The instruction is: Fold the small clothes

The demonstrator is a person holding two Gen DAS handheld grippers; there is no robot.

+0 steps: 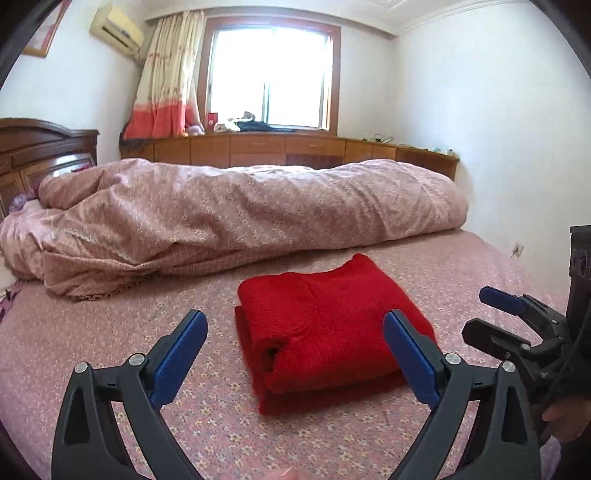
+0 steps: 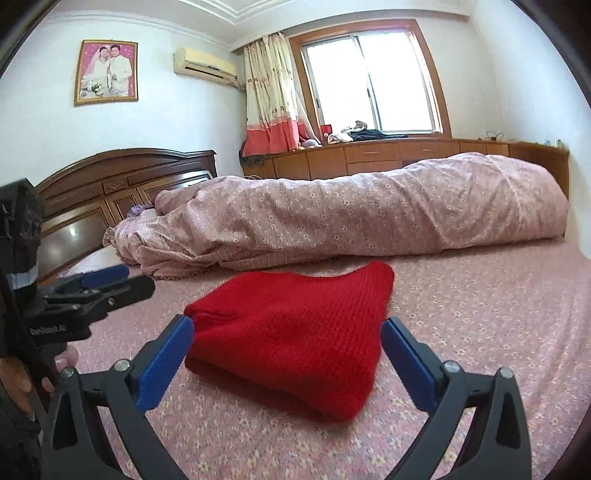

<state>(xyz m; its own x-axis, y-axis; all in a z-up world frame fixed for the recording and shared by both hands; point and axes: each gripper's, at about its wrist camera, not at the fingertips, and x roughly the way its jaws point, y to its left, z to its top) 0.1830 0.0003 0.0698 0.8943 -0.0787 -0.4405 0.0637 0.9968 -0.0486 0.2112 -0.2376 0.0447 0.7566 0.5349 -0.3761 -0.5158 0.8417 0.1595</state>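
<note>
The sweater's [image 1: 325,325] near right corner is hidden behind a blue finger [image 1: 410,360] in the left wrist view, and its near edge is blurred in both views. The right gripper [image 1: 517,314] is cut off by the frame's right edge. The duvet [image 2: 351,210] hides the far half of the bed [image 2: 498,314]. Items on the windowsill [image 2: 354,133] are too small to identify. The picture [image 1: 50,27] is cropped at the corner.

The only lettering, pale on the left gripper [image 2: 122,282] black body, seems to read "GenRobot.AI", rather blurred
</note>
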